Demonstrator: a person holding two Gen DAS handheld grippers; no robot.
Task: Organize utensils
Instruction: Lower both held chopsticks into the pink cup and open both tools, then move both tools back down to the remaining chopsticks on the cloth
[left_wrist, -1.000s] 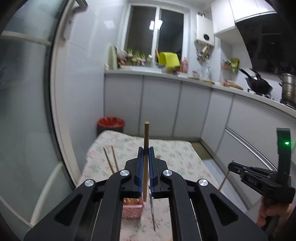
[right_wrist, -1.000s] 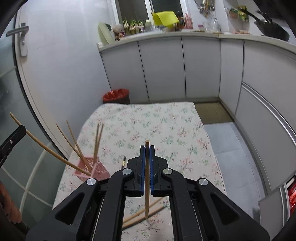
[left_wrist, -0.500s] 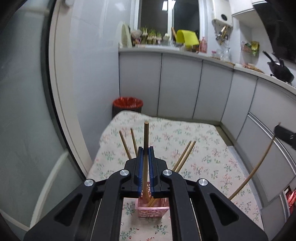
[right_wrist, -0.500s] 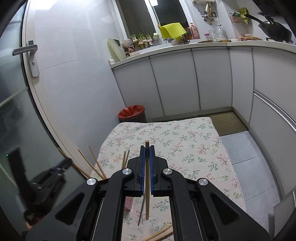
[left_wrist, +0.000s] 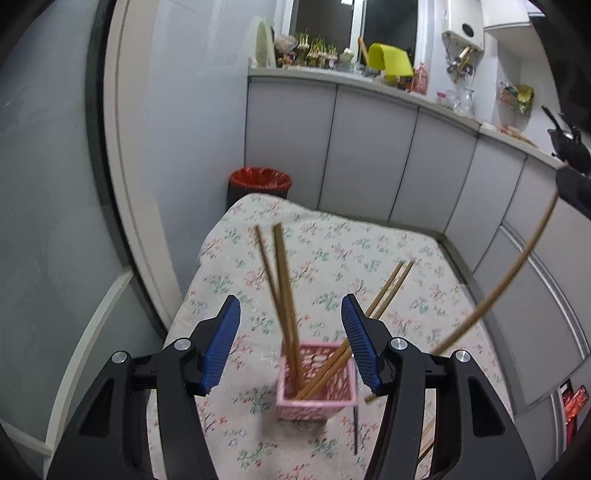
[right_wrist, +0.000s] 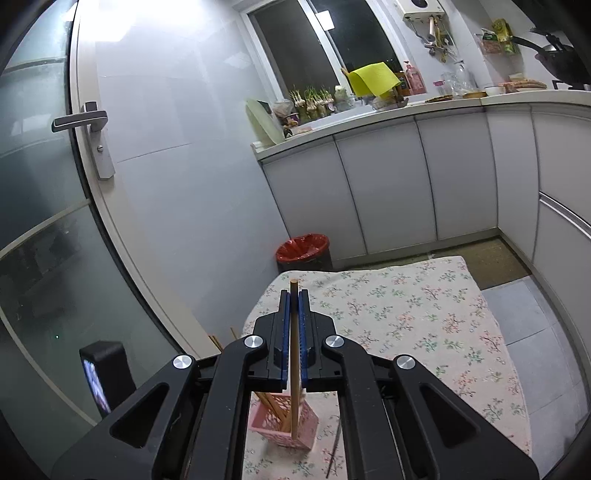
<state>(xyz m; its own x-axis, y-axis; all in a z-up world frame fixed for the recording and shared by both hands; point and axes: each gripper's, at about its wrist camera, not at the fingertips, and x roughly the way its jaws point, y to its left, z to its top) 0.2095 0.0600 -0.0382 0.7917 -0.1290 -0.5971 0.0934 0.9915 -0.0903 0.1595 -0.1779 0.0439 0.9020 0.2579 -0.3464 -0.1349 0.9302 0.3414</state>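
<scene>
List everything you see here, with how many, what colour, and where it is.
Pink plastic lattice holder: one, pink, on the tablecloth.
Wooden chopsticks in the holder: about four, brown, leaning outward.
Held wooden chopstick: one, brown, above the holder.
Floral tablecloth: one, cream with flowers, over the table.
Red-lined bin: one, by the cabinets.
Yellow cloth: one, on the counter.
Left gripper: jaws open around the holder's chopsticks.
Right gripper: jaws shut on the held chopstick.
</scene>
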